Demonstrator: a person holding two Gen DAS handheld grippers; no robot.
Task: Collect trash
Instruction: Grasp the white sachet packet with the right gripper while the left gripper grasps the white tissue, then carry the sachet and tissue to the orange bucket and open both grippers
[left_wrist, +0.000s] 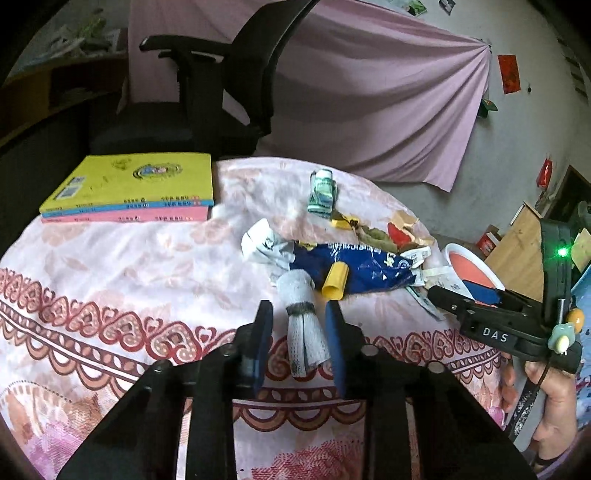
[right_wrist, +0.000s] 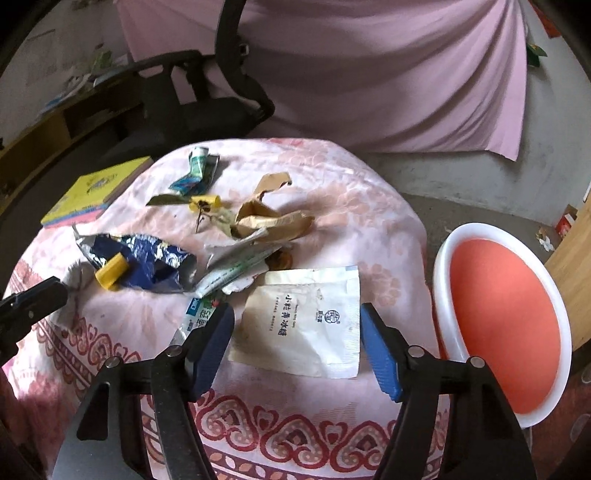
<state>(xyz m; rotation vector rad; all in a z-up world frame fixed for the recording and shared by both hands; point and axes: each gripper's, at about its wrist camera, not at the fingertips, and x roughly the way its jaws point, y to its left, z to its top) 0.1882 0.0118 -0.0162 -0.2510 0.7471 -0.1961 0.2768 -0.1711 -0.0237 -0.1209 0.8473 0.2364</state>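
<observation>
Blue wrapper (left_wrist: 354, 266) under yellow cap (left_wrist: 335, 282)

- left gripper (left_wrist: 300, 321) jaws apart, straddling white mesh sleeve (left_wrist: 303, 325) on patterned cloth (left_wrist: 110, 280), not pinching it
- blue wrapper (left_wrist: 365, 267) just past sleeve, yellow cap (left_wrist: 335, 282) on it
- crumpled white paper (left_wrist: 264, 242) touching wrapper's left end
- green tube (left_wrist: 323, 192) well beyond wrapper
- books (left_wrist: 133, 190) far left of wrapper
- right gripper (left_wrist: 461, 295) right of wrapper, fingers nearly together
</observation>
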